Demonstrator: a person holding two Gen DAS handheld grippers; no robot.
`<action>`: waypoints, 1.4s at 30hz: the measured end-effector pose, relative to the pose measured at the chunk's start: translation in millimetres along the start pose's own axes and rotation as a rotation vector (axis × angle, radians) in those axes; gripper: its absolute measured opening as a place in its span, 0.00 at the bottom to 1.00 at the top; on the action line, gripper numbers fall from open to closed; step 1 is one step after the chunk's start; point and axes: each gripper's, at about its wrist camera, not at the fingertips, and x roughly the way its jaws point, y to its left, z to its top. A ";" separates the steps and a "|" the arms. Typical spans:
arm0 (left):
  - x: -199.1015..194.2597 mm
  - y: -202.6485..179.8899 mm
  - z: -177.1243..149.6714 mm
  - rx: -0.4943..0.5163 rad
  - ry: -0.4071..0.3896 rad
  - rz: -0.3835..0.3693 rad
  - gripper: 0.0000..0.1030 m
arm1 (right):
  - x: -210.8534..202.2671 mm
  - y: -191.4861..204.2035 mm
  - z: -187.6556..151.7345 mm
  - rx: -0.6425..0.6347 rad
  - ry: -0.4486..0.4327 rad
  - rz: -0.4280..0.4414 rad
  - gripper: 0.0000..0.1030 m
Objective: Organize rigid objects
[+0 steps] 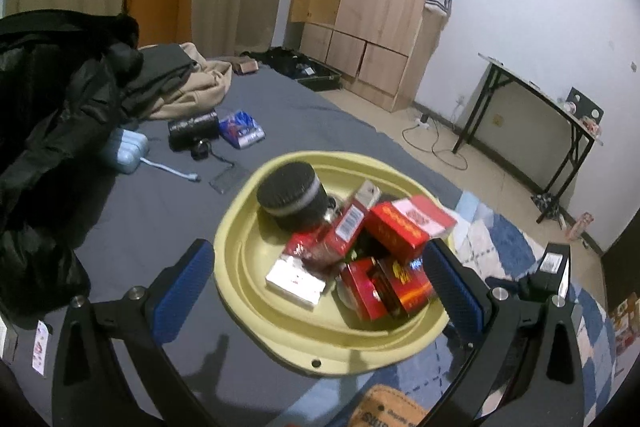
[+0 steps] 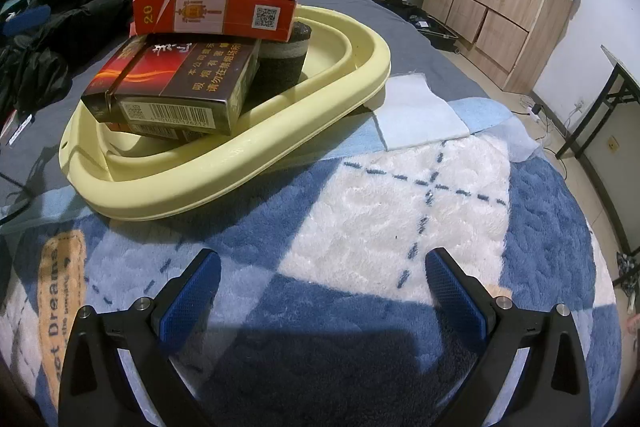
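Left gripper hangs above the yellow basin, its blue pads spread wide with nothing between them. Right gripper sits low over the blue-and-white plush blanket on the near side of the basin, jaws equally wide, empty too.

And there's the haul, all inside the basin: at the near edge a silver-white pack lying flat, beside it a cluster of red boxes, more red cartons leaning across one another toward the middle. From the right wrist view, a dark red carton with a barcode rests in the basin with a red-and-white pack marked 20 stacked on top. At the basin's far side stands a black cylinder with a grey band, upright.

The basin itself straddles the blanket's edge and the grey bedsheet. Beyond the basin on the sheet: a small clear case, a black roll, a blue packet, a pale blue pouch. Farther back, a heap of dark jackets and a beige garment. Past the bed, a wooden wardrobe and a folding table against the wall.
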 end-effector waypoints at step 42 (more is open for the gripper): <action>85.5 -19.4 -115.6 0.175 0.245 0.057 1.00 | -0.7 -1.2 -0.5 0.000 0.000 0.001 1.00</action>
